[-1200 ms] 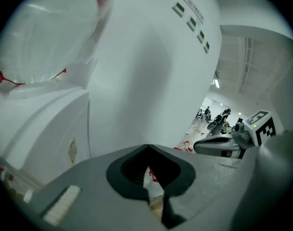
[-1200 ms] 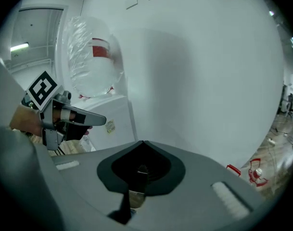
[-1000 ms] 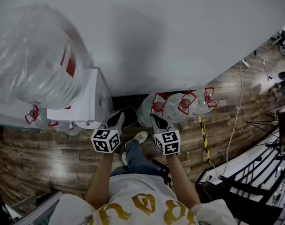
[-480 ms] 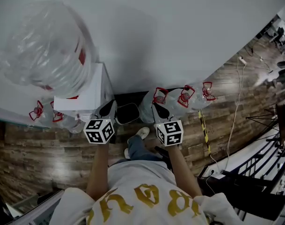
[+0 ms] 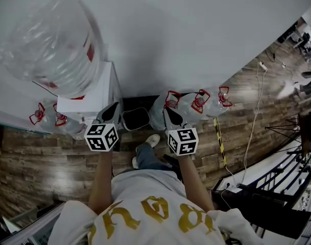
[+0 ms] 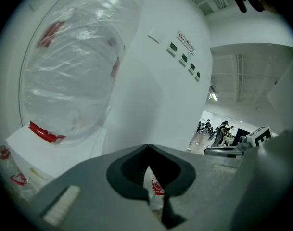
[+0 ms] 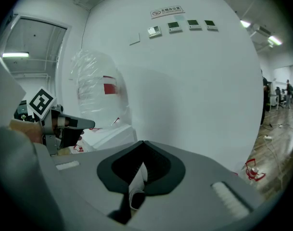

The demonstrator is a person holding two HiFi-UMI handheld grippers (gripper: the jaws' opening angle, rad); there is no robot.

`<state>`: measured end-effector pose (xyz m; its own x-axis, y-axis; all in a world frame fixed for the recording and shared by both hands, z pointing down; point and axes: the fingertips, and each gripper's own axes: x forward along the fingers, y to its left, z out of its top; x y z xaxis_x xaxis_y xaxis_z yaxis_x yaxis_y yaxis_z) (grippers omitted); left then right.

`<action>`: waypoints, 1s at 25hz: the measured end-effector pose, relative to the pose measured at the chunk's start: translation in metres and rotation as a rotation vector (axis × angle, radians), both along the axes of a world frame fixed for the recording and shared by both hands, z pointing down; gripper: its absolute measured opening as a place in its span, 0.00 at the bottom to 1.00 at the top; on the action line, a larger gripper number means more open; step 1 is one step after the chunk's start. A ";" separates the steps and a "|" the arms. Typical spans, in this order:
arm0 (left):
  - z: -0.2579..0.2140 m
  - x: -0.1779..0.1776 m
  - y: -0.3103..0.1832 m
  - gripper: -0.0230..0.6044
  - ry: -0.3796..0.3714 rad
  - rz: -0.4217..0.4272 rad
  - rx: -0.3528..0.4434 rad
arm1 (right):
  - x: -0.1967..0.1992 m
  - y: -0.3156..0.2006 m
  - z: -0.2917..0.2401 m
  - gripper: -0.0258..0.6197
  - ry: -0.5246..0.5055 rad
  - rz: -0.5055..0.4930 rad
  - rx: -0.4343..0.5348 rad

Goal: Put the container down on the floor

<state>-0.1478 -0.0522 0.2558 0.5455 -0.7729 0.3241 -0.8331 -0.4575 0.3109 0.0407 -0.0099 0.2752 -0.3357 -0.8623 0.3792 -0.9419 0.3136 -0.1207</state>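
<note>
Container: black, on the floor at the foot of the wall, between the dispenser and the right group of bottles; neither gripper touched it.
Left gripper: jaws closed tip to tip, nothing clamped; a red-capped bottle showed through the hollow behind the tips. In the head view its tip lay over the dispenser's front corner, just left of the container.
Right gripper: jaws likewise together and empty; in the head view its tip lay over the nearest bottle, just right of the container.
Dispenser: white box against the wall.
Jug: large, clear, wrapped in plastic film, with a red band, seated on top of the dispenser.
Bottles: one group with red handles on the floor along the wall, right of the container; a second group left of the dispenser.
Floor: dark wood planks.
Wall: plain white.
Shoe: white, on the floor just in front of the container.
</note>
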 end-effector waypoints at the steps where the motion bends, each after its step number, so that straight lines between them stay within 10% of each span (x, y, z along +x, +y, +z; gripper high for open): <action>1: 0.001 0.000 0.000 0.04 0.001 0.001 -0.001 | 0.000 0.001 0.001 0.08 -0.001 0.003 -0.003; 25: 0.014 0.012 0.000 0.04 -0.011 -0.015 -0.036 | -0.003 0.002 0.010 0.08 -0.014 0.005 -0.021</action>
<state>-0.1358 -0.0520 0.2694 0.5298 -0.7689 0.3578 -0.8434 -0.4335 0.3173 0.0379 -0.0079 0.2855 -0.3363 -0.8560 0.3926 -0.9418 0.3058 -0.1399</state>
